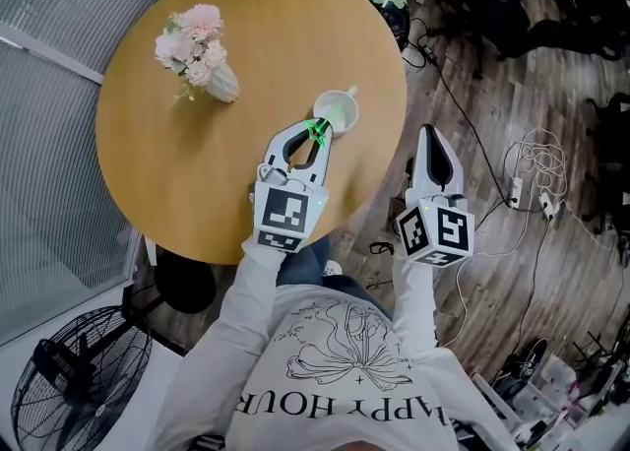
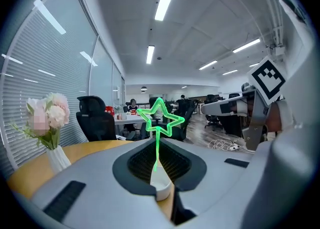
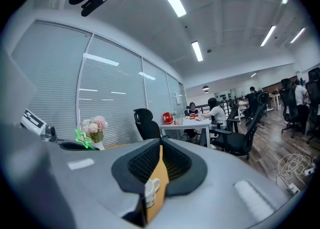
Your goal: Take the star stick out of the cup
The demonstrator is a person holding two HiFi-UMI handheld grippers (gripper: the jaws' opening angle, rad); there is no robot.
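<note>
Star stick (image 2: 156,147) is shown as a thin, translucent stem of bright green. It is topped by a five-pointed star drawn only in outline, through which the office behind is seen. The stem is pinched between the jaws of the left claw (image 1: 315,136), which are closed to a narrow slit upon it, and the star stands above them. In the head view the star is found at the claw's tip, just beside the rim of the white cup (image 1: 335,109), which stands on the round wooden tabletop (image 1: 197,173). In the left gripper view the stem's lower end is seen against the cup's opening; whether it has cleared the rim cannot be told.

The right claw (image 1: 429,132) is held past the tabletop's edge, over the floor (image 1: 512,75). Its jaws are drawn almost together, with nothing gripped between them.

"HAPPY HOUR" is printed on the person's pale shirt (image 1: 345,380), beneath a line drawing of flowers. Black-and-white square markers are borne on each claw's cube. A vase of pink flowers (image 1: 202,50) is set on the tabletop, well apart from the cup.
</note>
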